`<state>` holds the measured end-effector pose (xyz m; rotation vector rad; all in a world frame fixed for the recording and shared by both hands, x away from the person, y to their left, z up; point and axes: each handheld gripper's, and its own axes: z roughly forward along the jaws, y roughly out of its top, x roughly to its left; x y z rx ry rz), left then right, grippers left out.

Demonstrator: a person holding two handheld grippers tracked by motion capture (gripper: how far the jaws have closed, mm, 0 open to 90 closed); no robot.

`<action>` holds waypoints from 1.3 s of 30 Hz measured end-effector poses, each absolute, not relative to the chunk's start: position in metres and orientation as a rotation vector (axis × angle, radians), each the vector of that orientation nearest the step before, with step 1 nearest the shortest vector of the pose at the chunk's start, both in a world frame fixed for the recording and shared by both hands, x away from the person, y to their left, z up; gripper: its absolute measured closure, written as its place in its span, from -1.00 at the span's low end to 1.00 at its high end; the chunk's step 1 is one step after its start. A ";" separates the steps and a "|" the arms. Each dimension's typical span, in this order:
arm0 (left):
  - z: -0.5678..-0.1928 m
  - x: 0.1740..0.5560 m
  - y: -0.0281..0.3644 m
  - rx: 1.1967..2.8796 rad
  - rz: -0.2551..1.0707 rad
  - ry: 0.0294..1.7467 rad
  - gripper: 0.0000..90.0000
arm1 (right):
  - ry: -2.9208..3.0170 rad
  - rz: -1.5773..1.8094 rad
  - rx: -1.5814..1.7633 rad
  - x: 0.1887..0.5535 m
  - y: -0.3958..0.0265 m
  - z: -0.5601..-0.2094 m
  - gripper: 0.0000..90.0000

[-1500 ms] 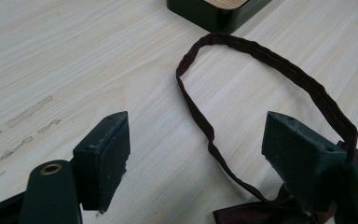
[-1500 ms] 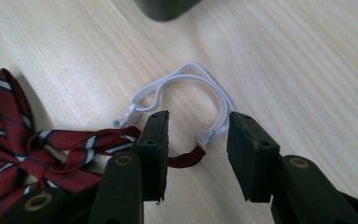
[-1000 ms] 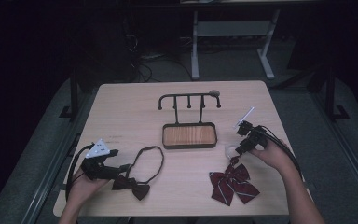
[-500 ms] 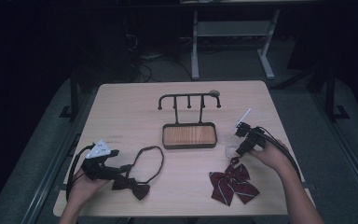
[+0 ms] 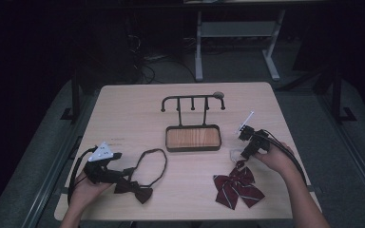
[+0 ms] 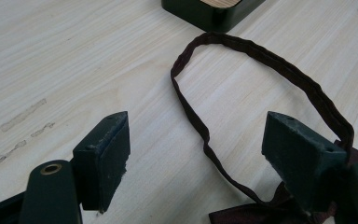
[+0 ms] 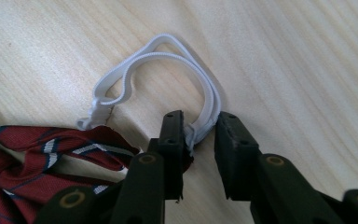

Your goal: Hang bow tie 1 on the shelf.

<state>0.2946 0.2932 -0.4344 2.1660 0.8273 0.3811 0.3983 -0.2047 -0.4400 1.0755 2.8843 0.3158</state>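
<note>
right claw (image 7: 200, 135) closing around white elastic strap (image 7: 168, 51), not yet clamped | left claw (image 6: 196, 154) released

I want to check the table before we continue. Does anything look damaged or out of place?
Nothing looks damaged. Both bow ties lie flat on the wooden table: the dark brown bow tie with its strap looped open, the red striped bow tie with its white elastic band curled beside it.

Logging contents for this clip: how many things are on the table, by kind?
Bow ties: 2 (dark bow tie with dark neck loop, red striped bow tie with white elastic band)
Hook rack with wooden tray base: 1
Total: 3
</note>
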 end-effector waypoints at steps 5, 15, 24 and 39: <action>-0.434 0.294 0.293 2.159 0.386 0.830 -0.47 | 2.892 0.314 1.075 0.398 -0.204 -0.440 0.73; -0.434 0.295 0.293 2.164 0.384 0.828 -0.47 | 2.889 0.344 1.046 0.395 -0.203 -0.433 0.87; -0.435 0.294 0.292 2.157 0.384 0.830 -0.47 | 2.898 0.439 0.989 0.388 -0.201 -0.411 0.87; -0.435 0.294 0.291 2.163 0.385 0.827 -0.47 | 2.940 0.519 0.818 0.375 -0.191 -0.369 0.87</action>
